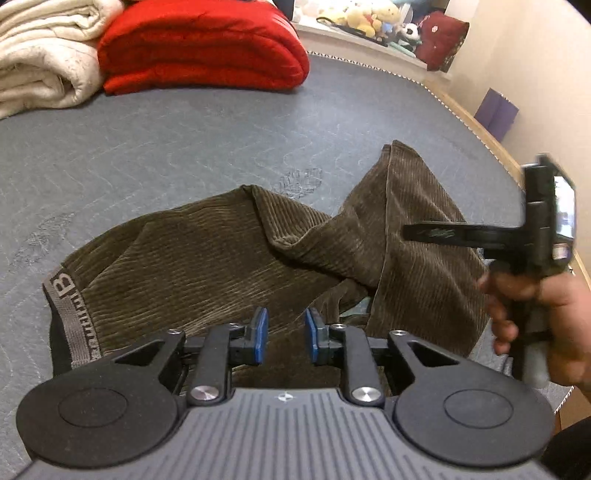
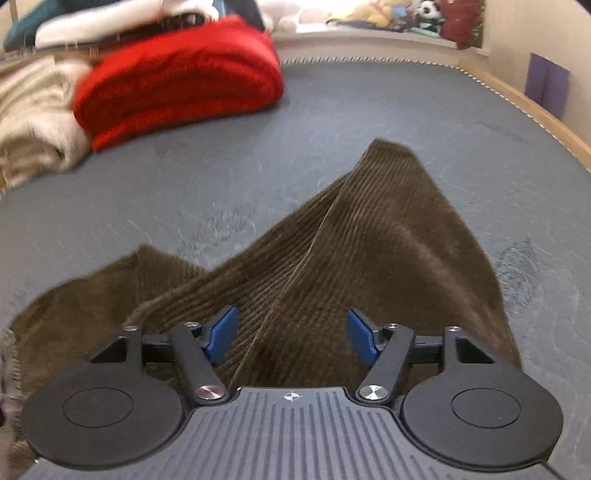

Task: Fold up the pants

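Note:
Olive-brown corduroy pants lie crumpled on the grey mattress, with the grey lettered waistband at the left and one leg folded up toward the right. My left gripper hovers over the middle of the pants; a narrow gap separates its blue pads and no cloth is pinched. In the right wrist view the pants rise in a peaked fold. My right gripper stands wide open just above that fold, holding nothing. A person's hand grips the right tool's handle at the right edge.
A folded red blanket and a cream blanket lie at the far left of the mattress. Plush toys fill a ledge behind. The bed's wooden edge curves along the right, with a purple item by the wall.

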A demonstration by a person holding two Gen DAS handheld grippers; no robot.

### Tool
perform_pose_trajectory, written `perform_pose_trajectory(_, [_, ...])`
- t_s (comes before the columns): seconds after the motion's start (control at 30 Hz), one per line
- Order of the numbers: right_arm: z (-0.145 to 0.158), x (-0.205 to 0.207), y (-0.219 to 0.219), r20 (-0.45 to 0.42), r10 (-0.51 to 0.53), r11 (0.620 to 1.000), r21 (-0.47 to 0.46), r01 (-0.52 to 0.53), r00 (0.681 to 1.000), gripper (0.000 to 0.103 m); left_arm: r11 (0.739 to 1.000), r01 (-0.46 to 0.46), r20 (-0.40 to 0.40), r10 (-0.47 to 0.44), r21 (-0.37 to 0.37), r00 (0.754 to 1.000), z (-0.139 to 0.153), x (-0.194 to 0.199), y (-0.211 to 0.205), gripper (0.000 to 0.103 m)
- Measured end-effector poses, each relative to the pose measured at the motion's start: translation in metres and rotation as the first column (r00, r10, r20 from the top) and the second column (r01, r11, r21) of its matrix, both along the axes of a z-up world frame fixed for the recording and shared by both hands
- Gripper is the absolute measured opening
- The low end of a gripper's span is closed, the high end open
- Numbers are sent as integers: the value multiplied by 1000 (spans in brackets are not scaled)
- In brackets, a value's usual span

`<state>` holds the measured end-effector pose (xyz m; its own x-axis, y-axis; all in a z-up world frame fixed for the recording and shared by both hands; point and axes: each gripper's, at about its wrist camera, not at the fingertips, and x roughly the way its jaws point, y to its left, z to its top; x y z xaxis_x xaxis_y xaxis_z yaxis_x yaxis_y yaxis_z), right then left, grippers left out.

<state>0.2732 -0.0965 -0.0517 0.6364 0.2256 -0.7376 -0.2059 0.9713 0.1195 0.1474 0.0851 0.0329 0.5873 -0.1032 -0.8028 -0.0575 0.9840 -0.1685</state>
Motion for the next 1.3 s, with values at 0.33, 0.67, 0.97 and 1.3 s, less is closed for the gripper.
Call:
perform_pose_trajectory(0.33, [-39,22,49,-100,23,985,-169,-40,995,67,1000,-8,-12,8,16,1000,1,2,15,42])
perform_pose_trajectory(0.67, [-2,-14,-4,-62,75,987,-137,-83,995,6,997,-57,-11,57,44,998,10,-20,35,42])
perform_pose_trajectory(0.97, [11,-91,-130,-125,234,971,-22,-238,964,5,998,-19,-10,20,56,1000,13,-54,26,42])
perform_pose_trajectory(1.3, [-11,-139,-202,-317,329,942,46,-332,889,9,994,19,-38,-16,105,999,1,-55,7,48])
